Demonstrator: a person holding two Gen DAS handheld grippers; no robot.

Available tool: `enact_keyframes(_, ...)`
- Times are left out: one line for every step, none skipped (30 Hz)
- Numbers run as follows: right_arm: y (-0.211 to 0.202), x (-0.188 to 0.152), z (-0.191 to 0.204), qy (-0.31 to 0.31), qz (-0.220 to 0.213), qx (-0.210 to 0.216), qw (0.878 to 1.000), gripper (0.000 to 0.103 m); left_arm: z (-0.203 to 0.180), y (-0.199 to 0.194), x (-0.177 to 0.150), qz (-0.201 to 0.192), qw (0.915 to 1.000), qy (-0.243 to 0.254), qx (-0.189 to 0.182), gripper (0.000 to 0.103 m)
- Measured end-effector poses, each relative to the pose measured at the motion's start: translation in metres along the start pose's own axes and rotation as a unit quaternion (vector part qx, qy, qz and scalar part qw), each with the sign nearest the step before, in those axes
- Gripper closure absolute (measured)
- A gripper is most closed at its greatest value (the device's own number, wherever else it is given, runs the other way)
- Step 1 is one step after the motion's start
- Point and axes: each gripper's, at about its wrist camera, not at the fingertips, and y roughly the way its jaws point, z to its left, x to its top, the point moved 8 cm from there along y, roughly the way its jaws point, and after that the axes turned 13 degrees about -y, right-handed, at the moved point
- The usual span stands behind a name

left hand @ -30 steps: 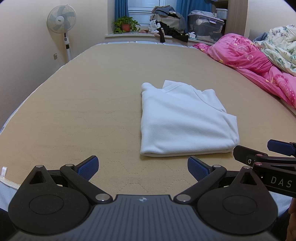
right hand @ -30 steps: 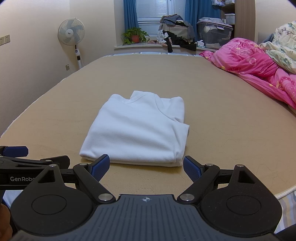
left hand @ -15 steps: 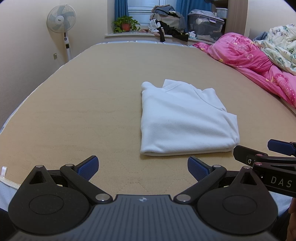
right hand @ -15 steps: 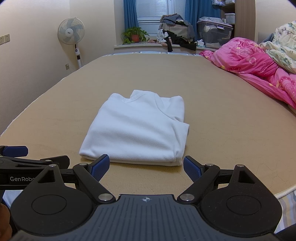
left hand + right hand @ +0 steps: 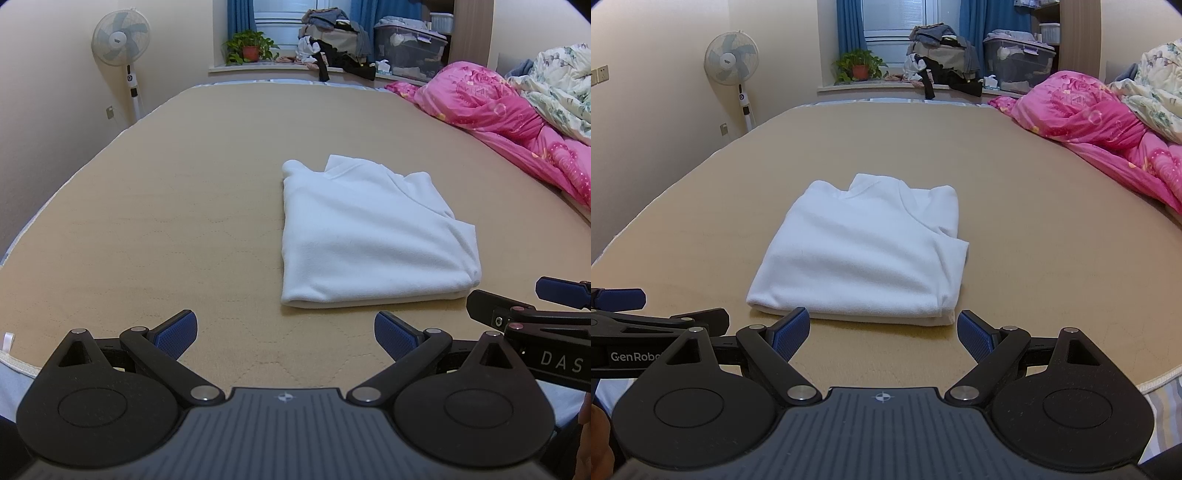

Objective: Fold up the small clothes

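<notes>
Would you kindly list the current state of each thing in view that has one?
White fleece garment: folded flat on the tan mattress.
Left tongs: open, empty.
Right tongs: open, empty.
Pink quilt: bunched up.
White standing fan: blades not blurred.

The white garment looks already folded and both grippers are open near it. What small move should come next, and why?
Probably none on the white garment: it lies in a tidy folded rectangle on the bed. The left gripper and right gripper are open, holding nothing, so I would draw them back a little.
</notes>
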Motion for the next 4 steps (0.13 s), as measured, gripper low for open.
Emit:
enact_keyframes(0.0000, -0.0002, -0.0002, 0.000, 0.000, 0.000, 1.000, 0.015, 0.0005, -0.0001, 0.0001, -0.001, 1.0000, 0.001, 0.001, 0.001)
enact_keyframes(-0.0001, -0.0007, -0.0004, 0.000, 0.000, 0.000, 1.000, 0.015, 0.0010, -0.0001, 0.0002, -0.003, 1.0000, 0.002, 0.001, 0.001)
enact_keyframes(-0.0001, -0.0010, -0.0007, 0.000, 0.000, 0.001, 1.000, 0.015, 0.0011, -0.0002, 0.0005, -0.004, 1.0000, 0.003, 0.001, 0.001)
enact_keyframes(0.0000, -0.0009, -0.0006, 0.000, 0.001, 0.000, 1.000, 0.015, 0.0016, -0.0002, 0.0008, -0.004, 1.0000, 0.003, 0.001, 0.001)
